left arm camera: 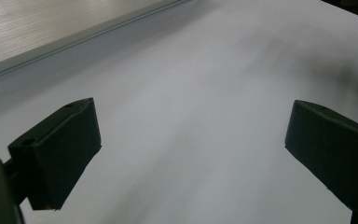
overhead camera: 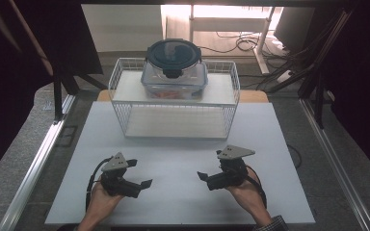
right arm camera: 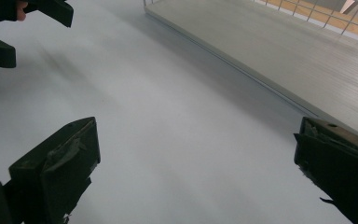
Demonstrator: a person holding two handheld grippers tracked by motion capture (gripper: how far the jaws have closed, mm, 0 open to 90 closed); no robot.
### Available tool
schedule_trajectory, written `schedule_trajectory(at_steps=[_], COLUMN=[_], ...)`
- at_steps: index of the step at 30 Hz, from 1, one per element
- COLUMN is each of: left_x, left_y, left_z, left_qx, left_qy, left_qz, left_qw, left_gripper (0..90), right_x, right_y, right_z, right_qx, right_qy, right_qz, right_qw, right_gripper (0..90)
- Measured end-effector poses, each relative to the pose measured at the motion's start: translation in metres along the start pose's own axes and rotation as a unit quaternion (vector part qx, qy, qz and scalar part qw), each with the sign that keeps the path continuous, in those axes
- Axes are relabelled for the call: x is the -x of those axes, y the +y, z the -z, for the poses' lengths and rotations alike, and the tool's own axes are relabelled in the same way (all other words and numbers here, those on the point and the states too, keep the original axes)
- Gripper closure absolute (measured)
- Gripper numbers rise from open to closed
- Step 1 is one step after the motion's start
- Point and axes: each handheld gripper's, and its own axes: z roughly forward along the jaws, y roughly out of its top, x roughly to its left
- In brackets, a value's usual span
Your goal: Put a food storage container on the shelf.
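From above, the left gripper and right gripper hover apart over the mat, jaws spread, empty; the container sits on the rack, contents unclear. Left gripper view: blurred mat. Right gripper view: rack cropped.

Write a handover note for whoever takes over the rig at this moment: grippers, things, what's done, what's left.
Left gripper: open, holding nothing, low over the white board, pointing inward.
Right gripper: open, holding nothing, low over the board, facing the left one.
Container: lid on, standing on the top shelf of the wire rack at the far side of the board. The lower shelf is bare.
Done: nothing visible; the container is untouched.
Left: probably reach forward to the container on the rack; both grippers are well short of it.
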Motion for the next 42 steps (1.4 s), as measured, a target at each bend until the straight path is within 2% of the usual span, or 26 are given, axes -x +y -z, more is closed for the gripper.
schedule_trajectory(at_steps=[14,30,42], left_x=[-0.002,-0.001,-0.005], left_y=[-0.015,-0.033,-0.049], left_z=[0.014,0.026,0.034], left_qx=[-0.001,-0.014,-0.024], left_qy=[0.012,0.033,0.038], left_qz=[0.012,0.011,0.034], left_qw=[0.9999,0.9993,0.9984], left_gripper=[3.2,3.1,2.7], right_x=[0.002,0.003,0.002], right_y=[-0.022,-0.042,-0.057], right_z=[0.017,0.027,0.033], right_qx=[0.002,-0.008,-0.023], right_qy=[-0.015,-0.035,-0.043], right_qz=[-0.004,-0.004,-0.008], right_qw=[0.9999,0.9994,0.9988], right_gripper=[0.0,0.0,0.0])
